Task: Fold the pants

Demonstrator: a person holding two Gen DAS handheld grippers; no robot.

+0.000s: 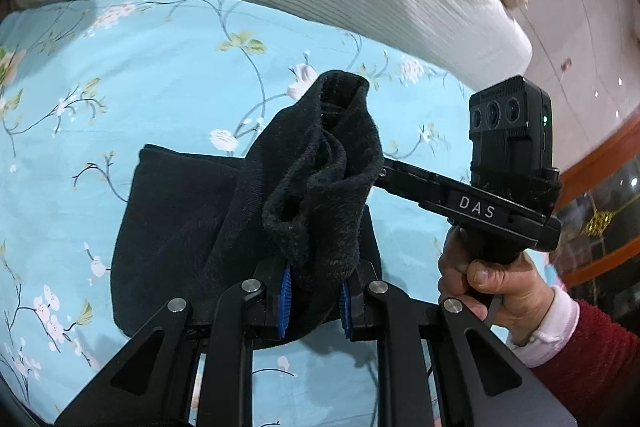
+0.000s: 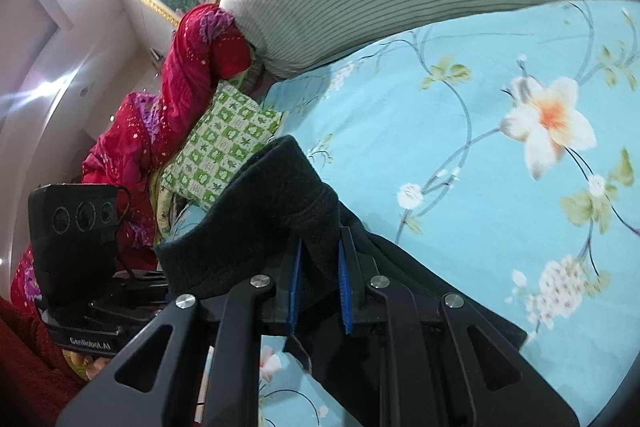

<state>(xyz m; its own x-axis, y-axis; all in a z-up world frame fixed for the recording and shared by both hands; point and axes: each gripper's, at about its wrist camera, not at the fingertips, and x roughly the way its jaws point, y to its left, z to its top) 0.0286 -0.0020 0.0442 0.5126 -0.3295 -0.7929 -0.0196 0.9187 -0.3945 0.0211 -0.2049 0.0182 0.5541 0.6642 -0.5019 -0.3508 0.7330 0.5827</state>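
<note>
Now we have the pants, soft, limp and light, lifted over the middle of the bed, the left gripper and right gripper each clamped on a bunched edge, where we should keep hold.

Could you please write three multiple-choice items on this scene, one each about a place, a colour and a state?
1. Where does the lower part of the black pants lie?
A. on the blue floral bedsheet
B. on a wooden floor
C. in a basket

2. What colour are the pads on the fingers?
A. red
B. blue
C. yellow

3. What is the left gripper doing?
A. standing open, holding nothing
B. clamped on black fabric
C. gripping a pillow

Answers: 1 A, the dark cloth spreads flat over the sheet; 2 B, ribbed blue strips line both fingers; 3 B, bunched fabric sits pinched between the pads.
</note>
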